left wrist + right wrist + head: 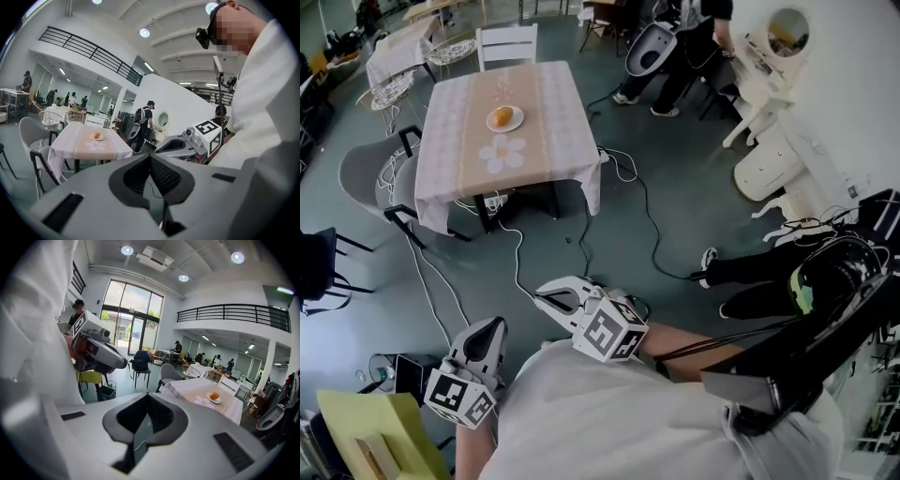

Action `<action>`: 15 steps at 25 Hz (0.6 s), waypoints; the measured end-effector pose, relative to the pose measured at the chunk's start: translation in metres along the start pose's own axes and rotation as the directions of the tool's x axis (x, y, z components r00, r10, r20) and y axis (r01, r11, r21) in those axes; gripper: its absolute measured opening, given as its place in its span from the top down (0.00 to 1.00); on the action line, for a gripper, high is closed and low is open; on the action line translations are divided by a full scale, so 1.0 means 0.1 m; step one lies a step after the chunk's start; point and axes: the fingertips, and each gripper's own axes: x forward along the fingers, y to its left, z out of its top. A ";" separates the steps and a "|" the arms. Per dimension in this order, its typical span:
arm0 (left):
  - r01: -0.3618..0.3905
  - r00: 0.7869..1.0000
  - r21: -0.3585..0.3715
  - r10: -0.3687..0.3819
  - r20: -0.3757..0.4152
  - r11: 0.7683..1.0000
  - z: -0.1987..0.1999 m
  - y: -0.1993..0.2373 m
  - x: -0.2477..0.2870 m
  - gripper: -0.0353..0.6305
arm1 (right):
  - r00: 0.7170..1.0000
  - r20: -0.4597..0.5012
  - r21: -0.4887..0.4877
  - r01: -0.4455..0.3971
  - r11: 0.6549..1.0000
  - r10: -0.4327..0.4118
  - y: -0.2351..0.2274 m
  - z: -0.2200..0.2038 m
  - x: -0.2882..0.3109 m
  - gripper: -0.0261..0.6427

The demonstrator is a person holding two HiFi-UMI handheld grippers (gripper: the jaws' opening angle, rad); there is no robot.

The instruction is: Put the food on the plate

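Observation:
An orange bun [501,116] lies on a small white plate [516,123] on the far table [553,141] with a pale checked cloth. The same bun [96,135] shows small in the left gripper view, and the bun [214,396] on its plate [218,401] in the right gripper view. Both grippers are held close to the person's body, well away from the table. My left gripper [481,339] is shut and empty at the lower left. My right gripper [555,298] is shut and empty near the middle, jaws pointing left.
Grey chairs [366,173] stand left of the table, a white chair [507,44] behind it. Cables [639,202] trail over the grey floor. A dark chair [319,267] is at the left edge. People stand by equipment [652,47] at the back. A yellow folder [380,441] lies bottom left.

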 end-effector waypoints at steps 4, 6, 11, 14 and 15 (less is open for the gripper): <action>0.001 1.000 0.005 -0.001 0.000 1.000 0.00 0.02 0.05 0.93 | 1.000 -0.001 -0.002 0.001 1.000 -0.001 -0.03 -0.03 0.03 0.94; 0.002 1.000 0.007 -0.002 0.001 1.000 0.00 0.03 0.06 0.93 | 1.000 -0.001 -0.004 0.001 1.000 -0.001 -0.04 -0.03 0.05 0.94; 0.004 1.000 0.006 -0.004 0.001 1.000 0.04 0.04 0.06 0.93 | 1.000 -0.005 -0.007 0.000 1.000 0.000 -0.08 0.01 0.06 0.94; -0.002 1.000 0.004 0.002 -0.001 1.000 0.06 0.05 0.03 0.93 | 1.000 -0.004 -0.006 -0.005 1.000 0.005 -0.07 0.04 0.07 0.94; -0.004 1.000 0.004 0.004 -0.001 1.000 0.07 0.06 0.03 0.93 | 1.000 -0.004 -0.006 -0.006 1.000 0.006 -0.07 0.04 0.07 0.94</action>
